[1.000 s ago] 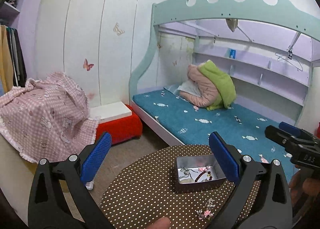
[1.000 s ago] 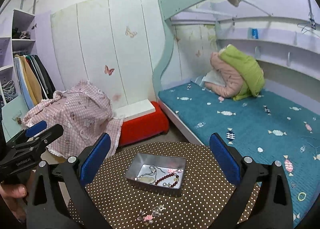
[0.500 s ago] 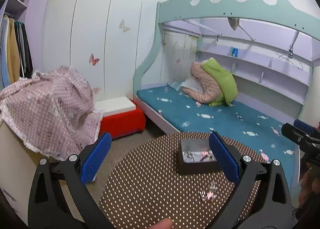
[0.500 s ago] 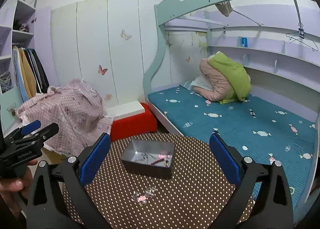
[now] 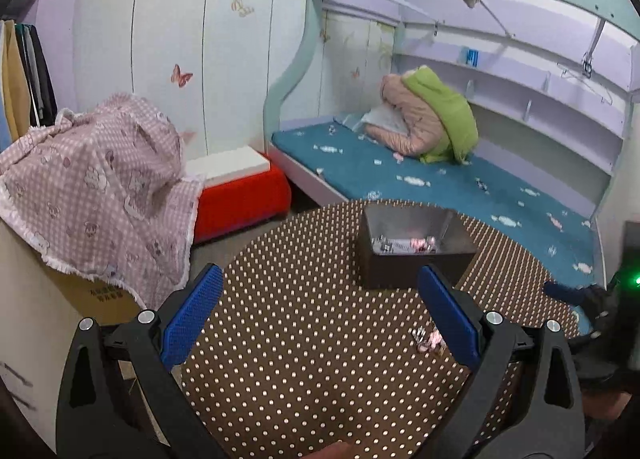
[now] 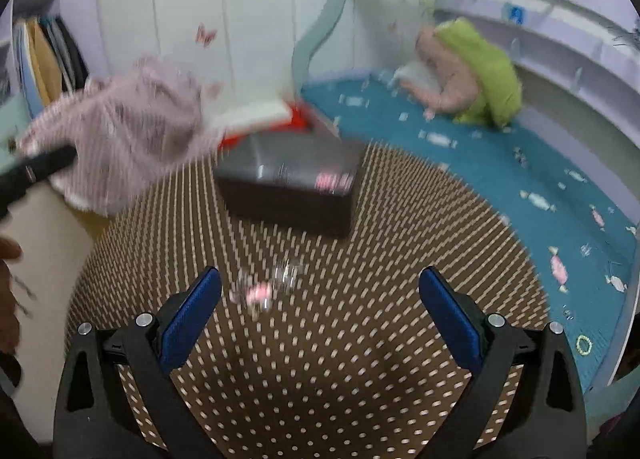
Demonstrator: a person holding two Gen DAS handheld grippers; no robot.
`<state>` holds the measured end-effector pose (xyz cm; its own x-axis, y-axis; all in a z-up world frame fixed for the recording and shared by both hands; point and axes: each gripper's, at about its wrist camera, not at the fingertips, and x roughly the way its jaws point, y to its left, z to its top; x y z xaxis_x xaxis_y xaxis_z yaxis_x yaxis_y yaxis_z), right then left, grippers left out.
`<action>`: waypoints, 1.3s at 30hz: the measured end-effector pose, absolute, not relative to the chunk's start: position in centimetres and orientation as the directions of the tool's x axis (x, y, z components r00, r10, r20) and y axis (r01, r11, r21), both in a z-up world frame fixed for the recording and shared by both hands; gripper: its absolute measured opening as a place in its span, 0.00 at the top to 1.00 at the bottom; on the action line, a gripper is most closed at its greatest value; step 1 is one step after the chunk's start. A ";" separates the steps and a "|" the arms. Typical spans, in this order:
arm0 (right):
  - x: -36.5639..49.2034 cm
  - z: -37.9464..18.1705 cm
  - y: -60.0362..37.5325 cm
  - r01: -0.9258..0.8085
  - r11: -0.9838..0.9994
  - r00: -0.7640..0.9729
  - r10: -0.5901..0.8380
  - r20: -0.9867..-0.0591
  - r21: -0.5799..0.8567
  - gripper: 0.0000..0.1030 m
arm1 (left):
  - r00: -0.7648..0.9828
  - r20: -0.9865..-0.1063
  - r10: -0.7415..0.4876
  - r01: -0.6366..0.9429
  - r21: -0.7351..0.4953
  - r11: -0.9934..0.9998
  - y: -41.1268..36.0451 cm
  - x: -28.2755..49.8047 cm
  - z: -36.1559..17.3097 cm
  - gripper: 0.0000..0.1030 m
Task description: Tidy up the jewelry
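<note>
Right wrist view blurs as the right gripper [image 6: 320, 311], jaws spread and empty, has dropped low toward the loose pink trinket [image 6: 262, 293] lying apart from the tin [image 6: 288, 199], likely the next pickup; left gripper [image 5: 320, 311] hangs released.

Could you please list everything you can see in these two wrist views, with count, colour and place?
tin box: one, dark metal, far middle of the table, jewelry inside
loose jewelry piece: one small cluster, pink and silver, on the table nearer than the box
table: one, round, brown cloth with pale dots
bed: one, teal mattress, behind the table
bedding bundle: one, pink and green, on the bed
red stool: one, white top, left of the bed
pink checked cloth: one, draped at left
left gripper: black with blue pads, open, above the table
right gripper: black with blue pads, open, above the table; view blurred
</note>
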<state>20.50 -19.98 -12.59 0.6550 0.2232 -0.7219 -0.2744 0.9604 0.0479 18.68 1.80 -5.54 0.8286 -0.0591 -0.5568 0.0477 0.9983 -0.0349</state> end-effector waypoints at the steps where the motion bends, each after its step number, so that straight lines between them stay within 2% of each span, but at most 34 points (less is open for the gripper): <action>1: 20.6 -13.2 -19.7 -0.283 0.958 0.645 0.223 -0.731 0.043 0.08 | 0.823 -0.565 -0.057 0.047 -0.032 0.998 1.7 18.8 -6.0 0.05; 6: 21.6 -15.8 -17.9 -0.342 0.939 0.584 0.240 -0.775 0.033 0.25 | 0.789 -0.612 -0.052 0.050 -0.021 0.999 1.4 19.6 -8.3 0.05; 8: 22.0 -16.5 -17.4 -0.356 0.934 0.573 0.239 -0.784 0.025 0.35 | 0.776 -0.628 -0.051 0.055 -0.014 0.998 1.3 20.0 -9.1 0.05; 15: 22.2 -17.5 -15.9 -0.419 0.908 0.562 0.259 -0.786 -0.001 0.55 | 0.743 -0.667 -0.057 0.074 -0.003 0.997 0.7 21.2 -11.1 0.05; 19: 21.6 -17.5 -15.4 -0.454 0.891 0.572 0.273 -0.773 -0.021 0.86 | 0.727 -0.683 -0.061 0.088 0.004 0.996 0.2 22.0 -11.9 0.05; 22: 21.5 -17.6 -15.7 -0.455 0.890 0.574 0.275 -0.771 -0.021 0.86 | 0.717 -0.694 -0.071 0.106 0.007 0.994 -0.5 22.6 -12.5 0.05; 31: 21.6 -17.1 -20.0 -0.367 0.925 0.574 0.306 -0.760 0.096 0.86 | 0.668 -0.736 -0.111 0.209 0.043 0.977 -4.2 24.4 -15.3 0.05; 39: 21.6 -16.5 -22.1 -0.328 0.936 0.582 0.307 -0.753 0.128 0.86 | 0.630 -0.771 -0.097 0.231 0.067 0.971 -6.7 26.3 -17.6 0.06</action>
